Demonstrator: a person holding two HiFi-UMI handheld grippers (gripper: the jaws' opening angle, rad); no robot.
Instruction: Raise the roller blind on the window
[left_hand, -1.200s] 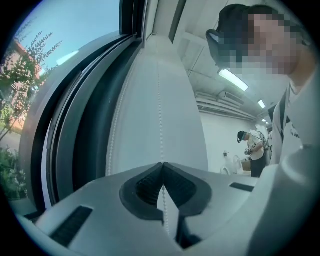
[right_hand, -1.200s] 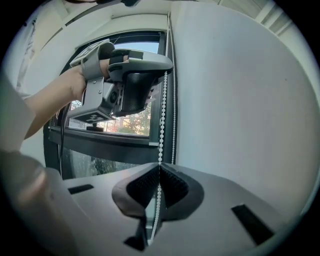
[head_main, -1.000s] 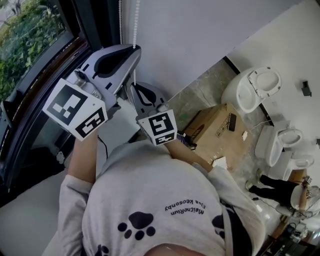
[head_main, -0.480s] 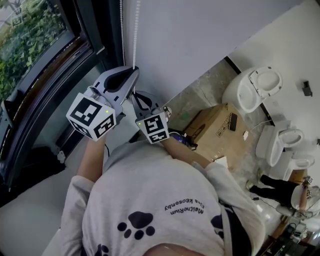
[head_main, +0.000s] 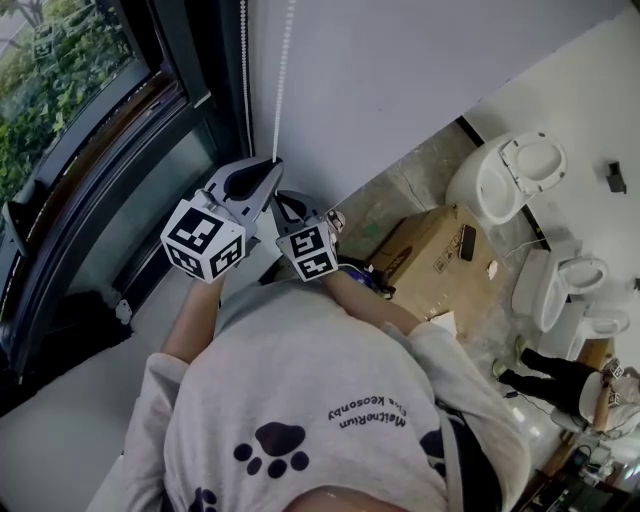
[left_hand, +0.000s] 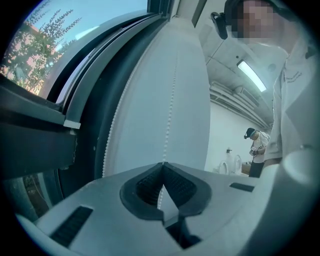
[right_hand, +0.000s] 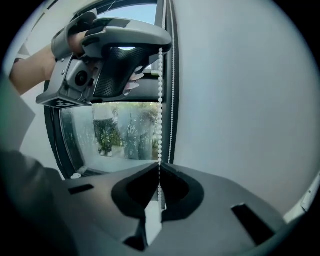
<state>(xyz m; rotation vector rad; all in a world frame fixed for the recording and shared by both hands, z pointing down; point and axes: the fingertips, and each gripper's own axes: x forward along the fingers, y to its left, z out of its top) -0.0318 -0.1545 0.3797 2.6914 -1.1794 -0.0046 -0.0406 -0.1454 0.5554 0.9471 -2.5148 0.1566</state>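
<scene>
A white bead chain (head_main: 284, 70) hangs in two strands in front of the white wall beside the window (head_main: 60, 90). My left gripper (head_main: 272, 163) is shut on the right strand, and the beads (left_hand: 171, 100) run up from its closed jaws (left_hand: 162, 164). Just below it, my right gripper (head_main: 286, 200) is shut on the same strand. In the right gripper view the bead chain (right_hand: 160, 110) stretches taut from the left gripper (right_hand: 161, 48) above down into the closed right gripper (right_hand: 159, 166). The second strand (left_hand: 111, 137) hangs free near the dark window frame.
The dark window frame (head_main: 130, 130) runs along the left, the white wall (head_main: 400, 70) stands right behind the chain. On the floor to the right are a cardboard box (head_main: 435, 255), white toilets (head_main: 510, 175) and a standing person (head_main: 545, 385).
Both grippers have come down together, still shut on the bead chain, the left one staying above the right. More chain now shows above them.
</scene>
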